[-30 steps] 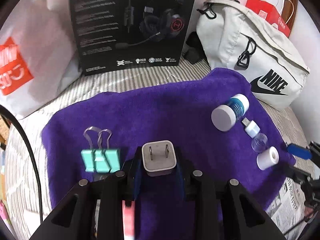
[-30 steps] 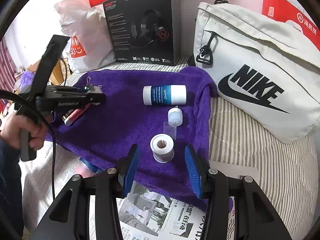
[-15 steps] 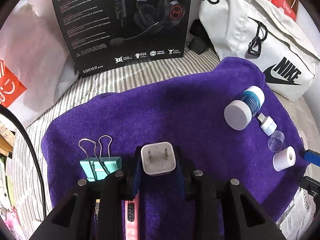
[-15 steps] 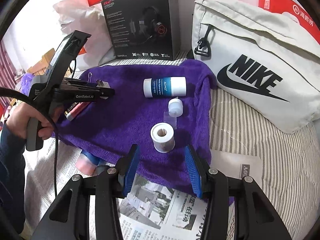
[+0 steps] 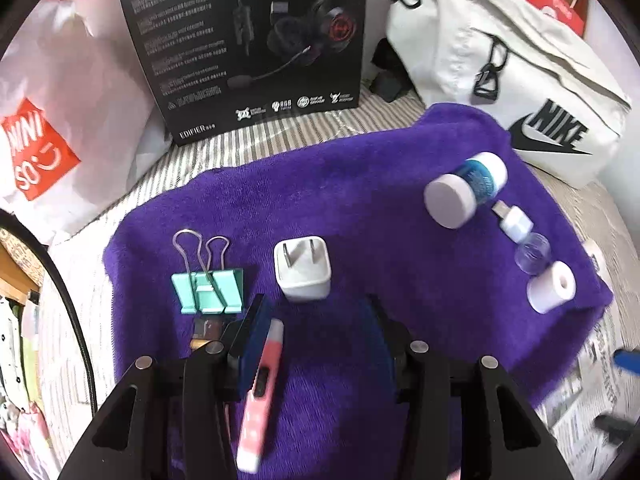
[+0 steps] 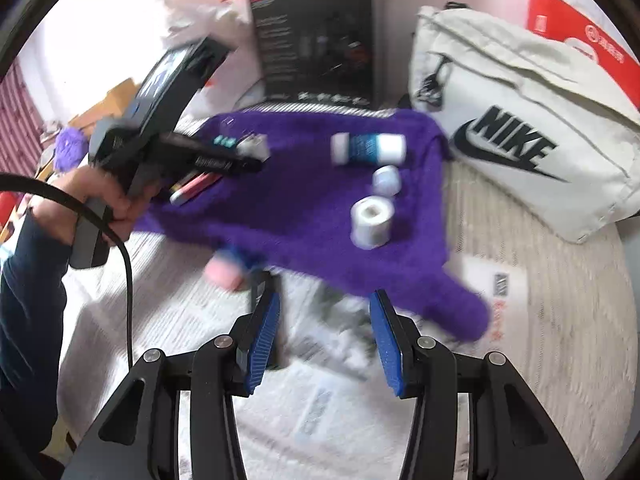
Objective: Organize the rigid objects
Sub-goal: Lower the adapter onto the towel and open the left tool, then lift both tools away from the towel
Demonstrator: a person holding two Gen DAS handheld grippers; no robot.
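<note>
A white plug adapter point(image 5: 302, 271) lies on the purple towel point(image 5: 360, 184), just ahead of my open, empty left gripper point(image 5: 316, 320). A teal binder clip point(image 5: 208, 286) lies to its left and a pink utility knife point(image 5: 260, 392) lies between my left fingers. A blue-and-white bottle point(image 5: 464, 192), a small white cap point(image 5: 516, 222), a clear cap point(image 5: 534, 256) and a white tape roll point(image 5: 552, 286) lie at the towel's right. My right gripper point(image 6: 324, 336) is open and empty over newspaper, short of the tape roll point(image 6: 372, 220). The left gripper point(image 6: 216, 160) shows there too.
A black headset box point(image 5: 248, 44) stands behind the towel, a white Nike bag point(image 5: 500, 72) to its right, a white Miniso bag point(image 5: 52, 128) to its left. Newspaper point(image 6: 320, 400) lies in front of the towel on the striped bed. A pink object point(image 6: 222, 272) pokes from under the towel edge.
My left gripper has opened and drawn back, leaving the plug adapter on the towel. My right gripper has pulled back from the tape roll over the newspaper.
</note>
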